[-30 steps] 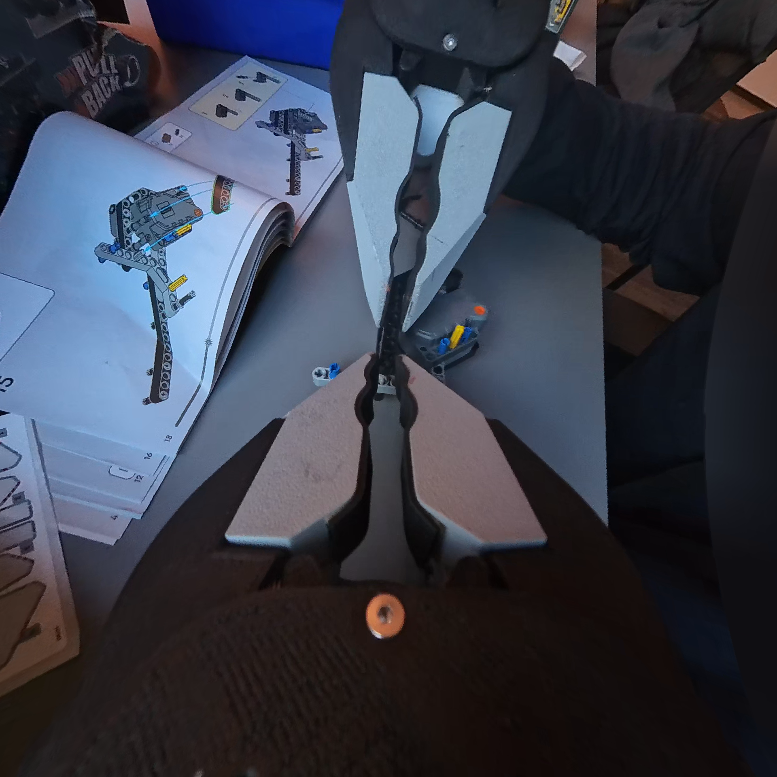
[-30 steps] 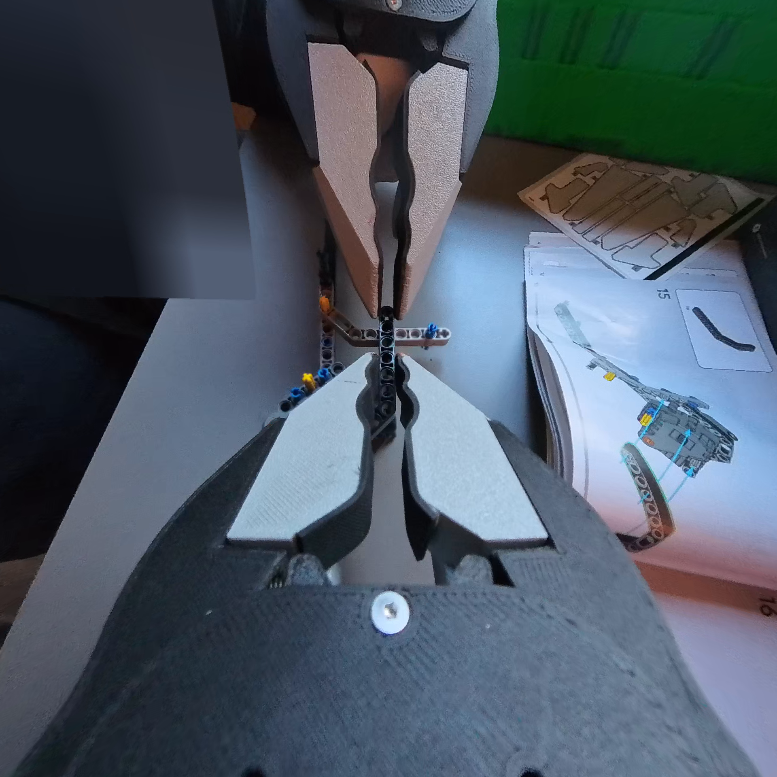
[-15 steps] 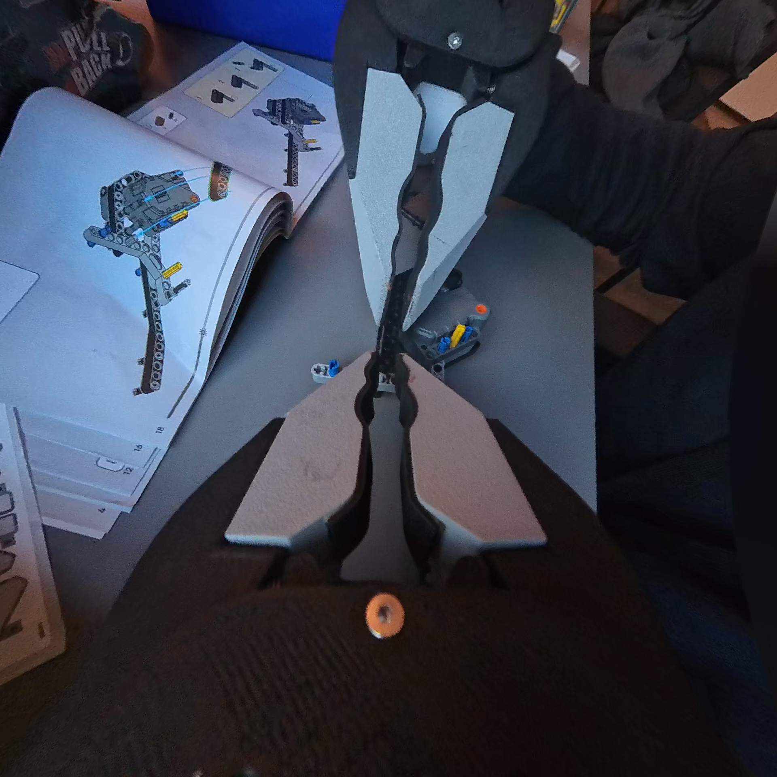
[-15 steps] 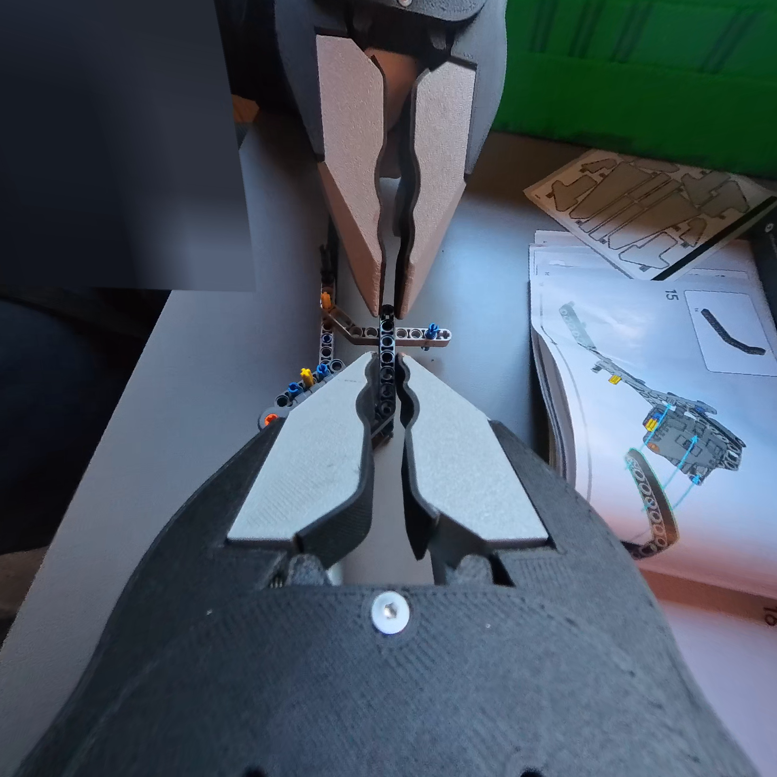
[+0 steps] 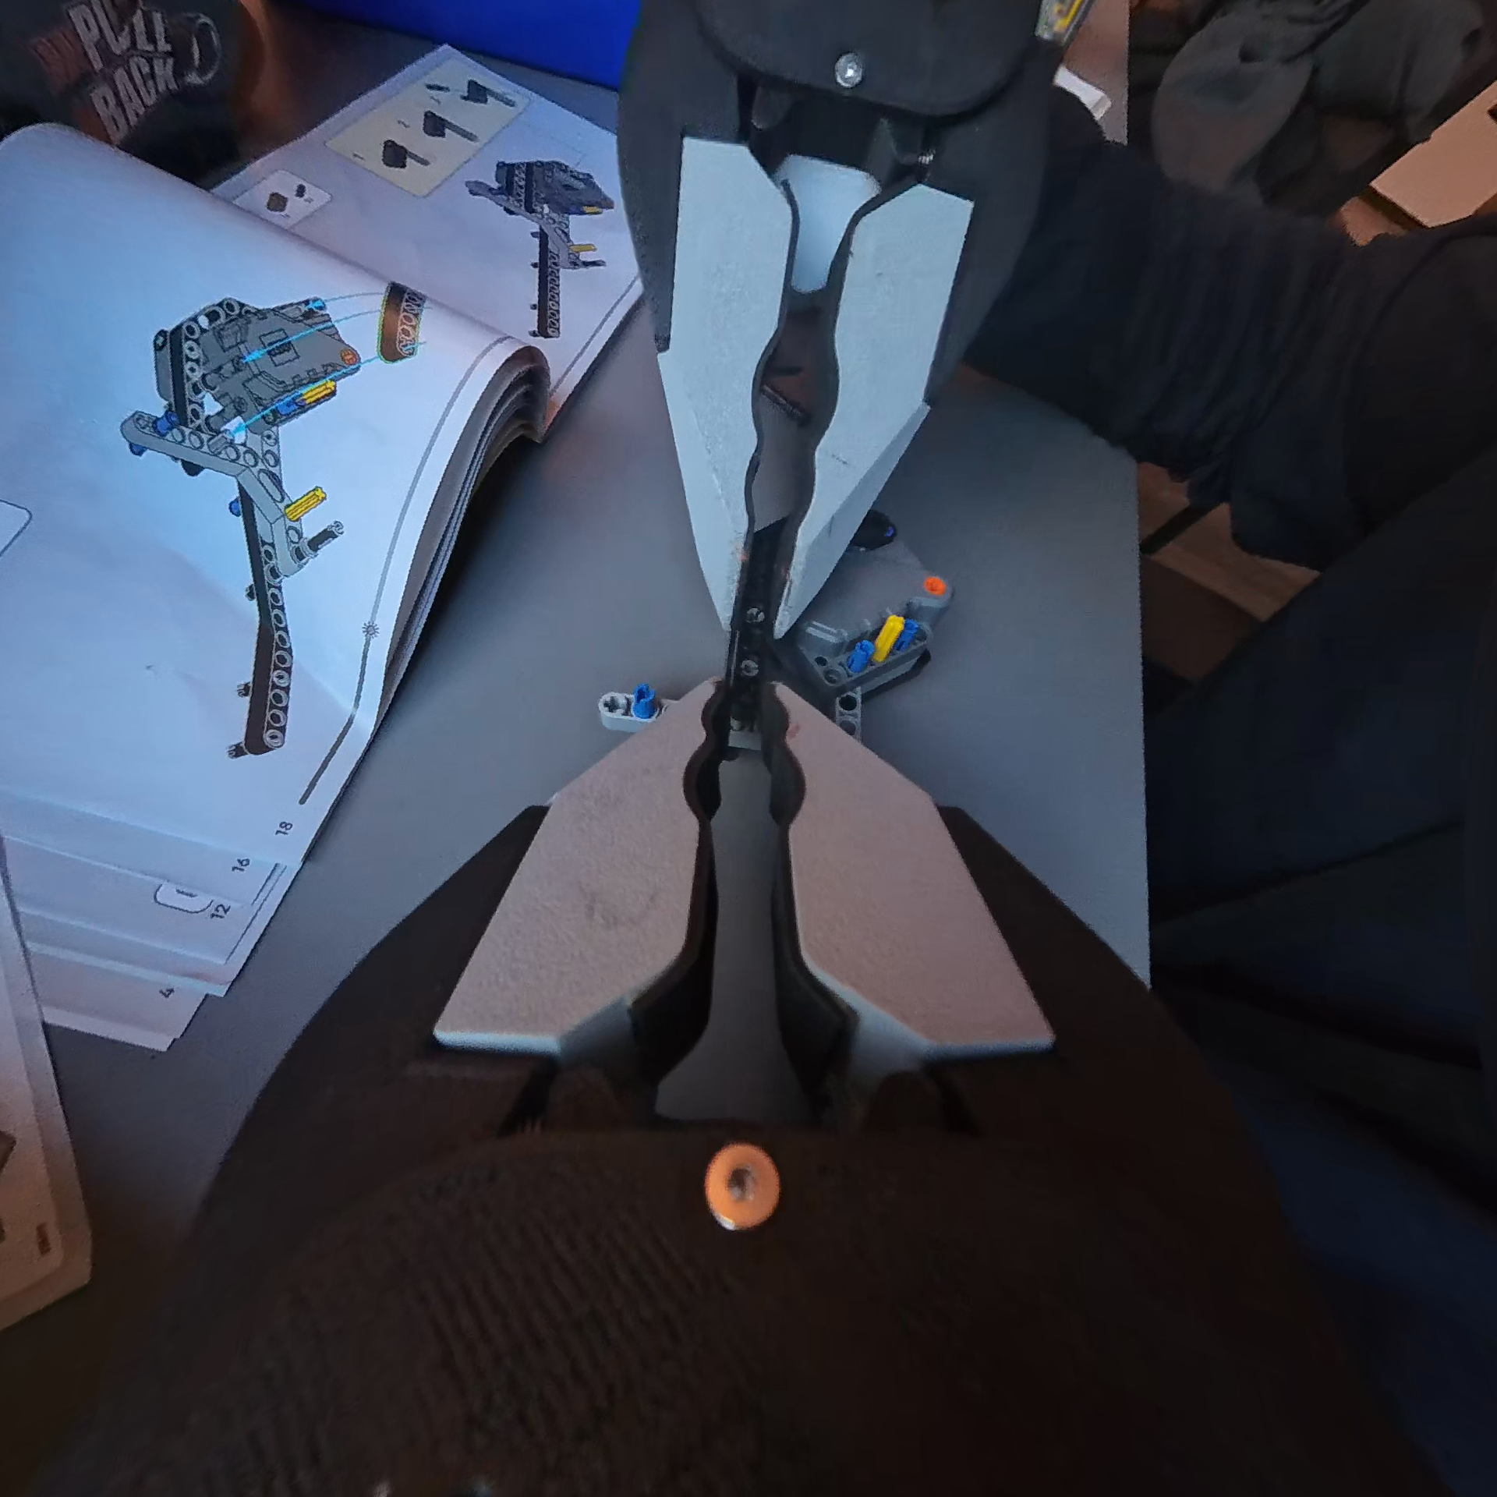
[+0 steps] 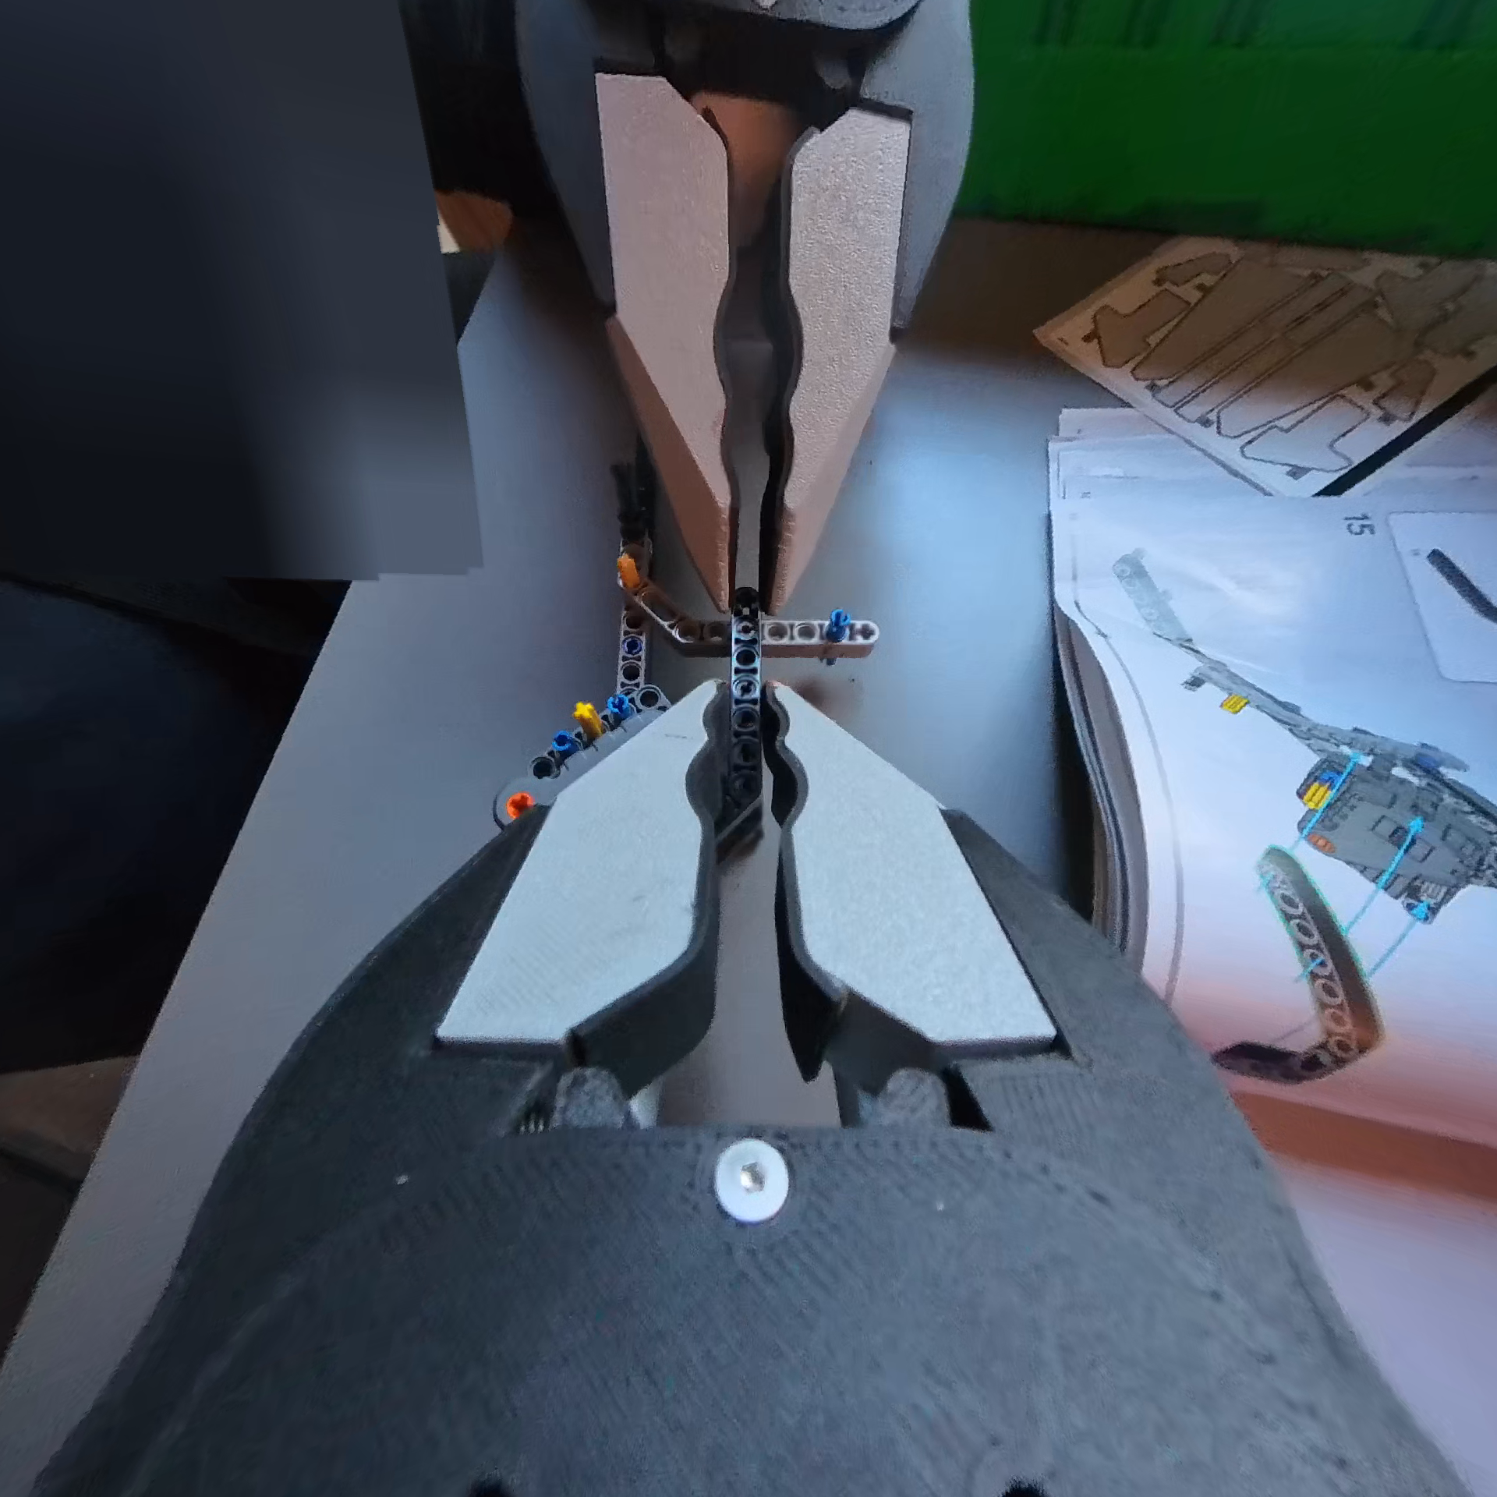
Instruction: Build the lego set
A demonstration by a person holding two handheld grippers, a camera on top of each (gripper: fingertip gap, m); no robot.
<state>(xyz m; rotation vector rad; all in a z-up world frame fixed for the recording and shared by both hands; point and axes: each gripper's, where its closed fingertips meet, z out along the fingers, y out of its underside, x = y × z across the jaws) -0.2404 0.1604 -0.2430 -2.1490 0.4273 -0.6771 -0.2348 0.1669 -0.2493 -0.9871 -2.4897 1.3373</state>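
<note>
Left wrist view: left gripper (image 5: 741, 713) closed narrow on one end of the black beam (image 5: 749, 640); right gripper (image 5: 757, 583) opposite, nose to nose, clamped on the other end. Just beyond the tips, on the grey table (image 5: 518, 616), the grey assembly (image 5: 871, 648) with blue and yellow pins. Far off to the left, the open instruction booklet (image 5: 243, 502).

Right wrist view: right gripper (image 6: 745, 697) pinched on the black beam (image 6: 744, 713), left gripper (image 6: 749, 603) gripping its far end. Beneath, crossing it, the grey assembly (image 6: 778, 632).

Risk, as judged: uneven pull between the two, twisting the beam out of one pinch; a skewed push missing the pins.
</note>
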